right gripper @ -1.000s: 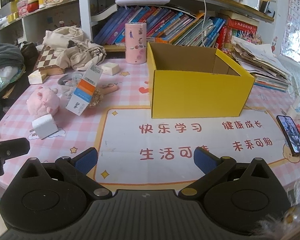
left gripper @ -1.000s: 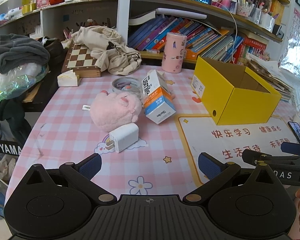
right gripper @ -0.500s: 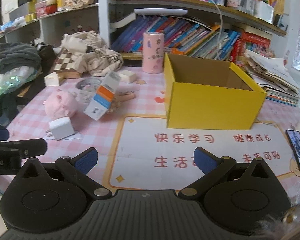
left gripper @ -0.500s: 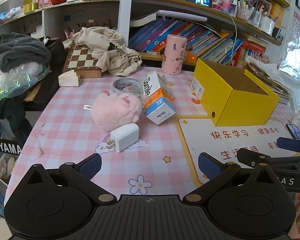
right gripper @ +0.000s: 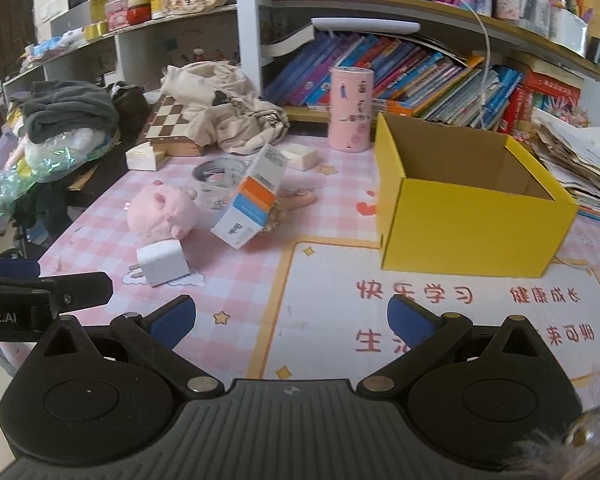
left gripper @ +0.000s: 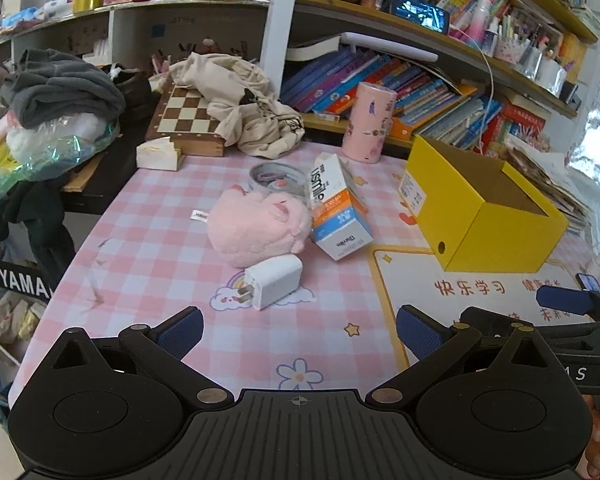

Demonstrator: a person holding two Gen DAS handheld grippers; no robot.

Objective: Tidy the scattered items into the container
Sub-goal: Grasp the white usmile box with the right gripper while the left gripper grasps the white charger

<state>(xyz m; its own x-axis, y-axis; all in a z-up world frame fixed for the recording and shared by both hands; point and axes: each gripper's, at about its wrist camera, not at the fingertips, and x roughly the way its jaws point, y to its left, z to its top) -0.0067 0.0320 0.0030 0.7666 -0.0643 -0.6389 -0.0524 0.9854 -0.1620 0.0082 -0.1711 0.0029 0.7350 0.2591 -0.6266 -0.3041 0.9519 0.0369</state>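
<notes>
1. Both tools are hovering low at the near edge of the table, nothing picked up yet. The left gripper [left gripper: 298,328] is holding its fingers spread wide and empty; the right gripper [right gripper: 290,318] is doing the same.
2. Landmark: the yellow box [left gripper: 496,220], open-topped, looking empty from what shows inside. All the loose items are lying to the left of it: the tilted carton [left gripper: 338,216] closest to it, the pink plush [left gripper: 260,228] touching the carton's far side, the white charger [left gripper: 274,282] just in front of the plush and farthest from the box.
3. Judgement: the step in hand is probably the first reach, and the left tool is lining up best with the charger.
4. To do it well: be coming straight down over the charger's body, closing across its short smooth sides, keeping clear of the prongs pointing away from the box, and avoiding snagging the plush fur just behind.
5. Carry high enough to be clearing the box's near wall before releasing.
6. The right view is showing more: the box interior [right gripper: 460,168], a small white block [right gripper: 300,157] behind the carton, and a brownish item lying under the carton's box-side edge. I cannot tell what that item is.
7. The left view alone is showing the plug's prongs clearly, and a round clear lidded thing [left gripper: 276,176] behind the plush.
</notes>
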